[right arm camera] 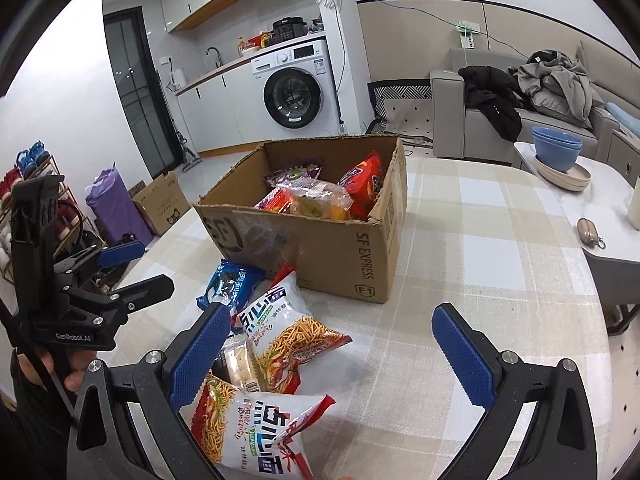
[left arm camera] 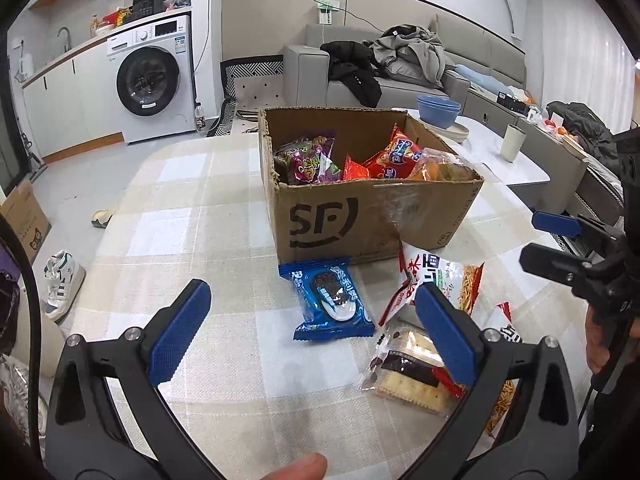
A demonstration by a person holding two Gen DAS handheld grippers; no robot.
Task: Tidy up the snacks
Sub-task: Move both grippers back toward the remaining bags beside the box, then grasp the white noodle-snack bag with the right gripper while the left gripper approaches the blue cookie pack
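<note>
The blue cookie packet (left arm camera: 330, 301) lies flat on the counter (left arm camera: 200, 220), just in front of the box (left arm camera: 372, 220), its long axis pointing toward the box. The left tongs (left arm camera: 312, 332), open and empty, straddle it and are nearer; the right tongs (right arm camera: 340, 352), also open, hover over 2 noodle bags (right arm camera: 292, 332).

Even, soft indoor light; sharp centres, strong fisheye bending, black corners.

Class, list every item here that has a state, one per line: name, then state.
Cardboard box: open, holding snacks.
Blue cookie packet: sealed, flat on table.
Cracker pack: sealed, on table.
Noodle bags: sealed, outside box.
Left gripper: jaws open, empty.
Right gripper: jaws open, empty.
Washing machine: door shut.
</note>
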